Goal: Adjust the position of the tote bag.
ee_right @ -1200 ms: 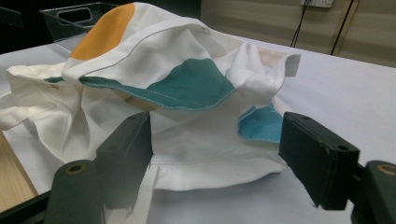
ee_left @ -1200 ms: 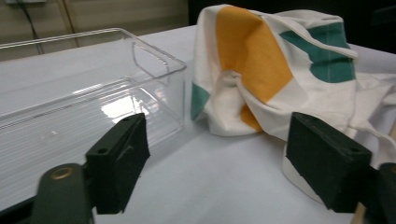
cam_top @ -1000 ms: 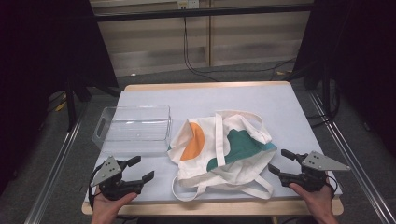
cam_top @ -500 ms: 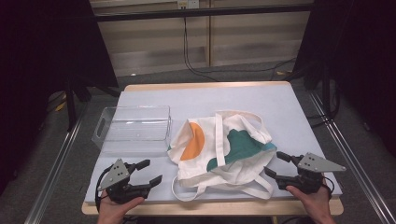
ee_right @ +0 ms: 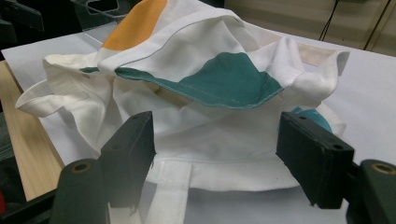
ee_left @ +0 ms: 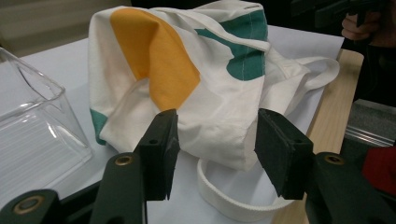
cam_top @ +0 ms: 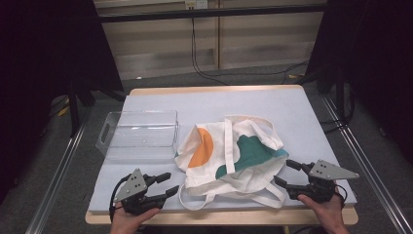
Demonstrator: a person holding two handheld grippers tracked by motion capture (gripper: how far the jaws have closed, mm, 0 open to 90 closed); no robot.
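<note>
1. A pale table top [cam_top: 311,112] with a wooden edge fills the centre of the frame.
2. Grey floor [cam_top: 160,80] lies beyond it.
3. Black cables [cam_top: 195,48] hang at upper centre.
4. Dark curtains [cam_top: 44,53] flank both sides.

A clear plastic bin [cam_top: 139,134] sits left of centre in the high view, resting on a pale grey mat [cam_top: 292,112] that covers the wooden table [cam_top: 214,90] (a light rim of wood shows all round). Black cables [cam_top: 214,73] trail across the floor at top centre, metal rails [cam_top: 53,180] down both sides.
</note>
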